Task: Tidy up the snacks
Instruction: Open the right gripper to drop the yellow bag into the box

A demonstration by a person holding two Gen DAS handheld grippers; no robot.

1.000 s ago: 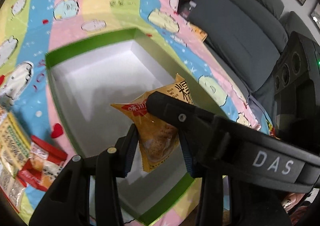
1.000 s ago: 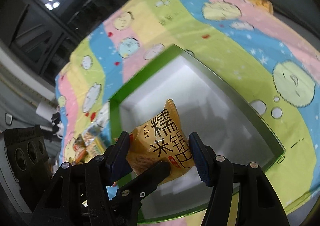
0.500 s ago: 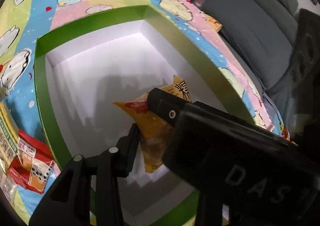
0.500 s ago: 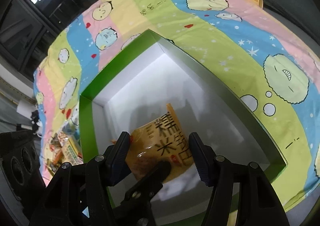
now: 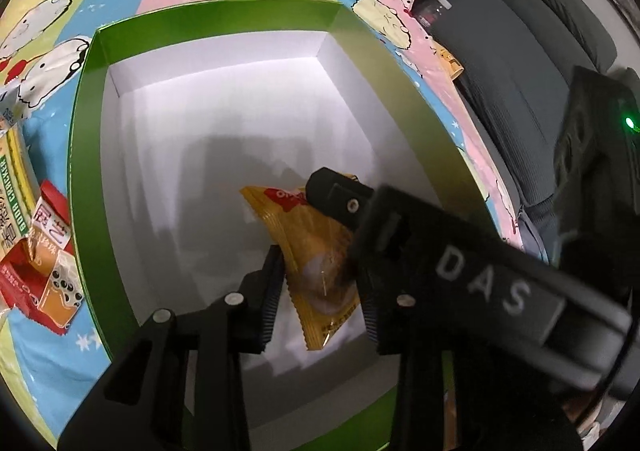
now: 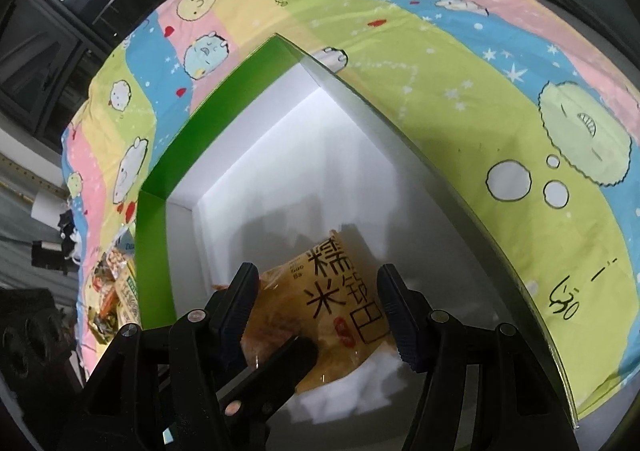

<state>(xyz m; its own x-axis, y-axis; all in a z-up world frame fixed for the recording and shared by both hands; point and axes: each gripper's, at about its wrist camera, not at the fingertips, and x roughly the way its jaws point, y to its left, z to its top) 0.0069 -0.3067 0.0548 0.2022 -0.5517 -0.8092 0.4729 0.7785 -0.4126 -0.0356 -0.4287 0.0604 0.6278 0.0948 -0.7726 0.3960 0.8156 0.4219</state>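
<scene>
My green box [image 5: 86, 179], white inside, holds only the orange snack packet [image 5: 316, 263]. Both my left claw [image 5: 320, 291] and right claw [image 6: 320, 311] clench it low inside, its long axis steeply tilted.

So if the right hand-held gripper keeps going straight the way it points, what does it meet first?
Most likely the orange snack packet, already between the right hand-held gripper fingers. Behind it comes the white floor of the green box. How far the floor lies beneath the packet is hard to judge.
</scene>
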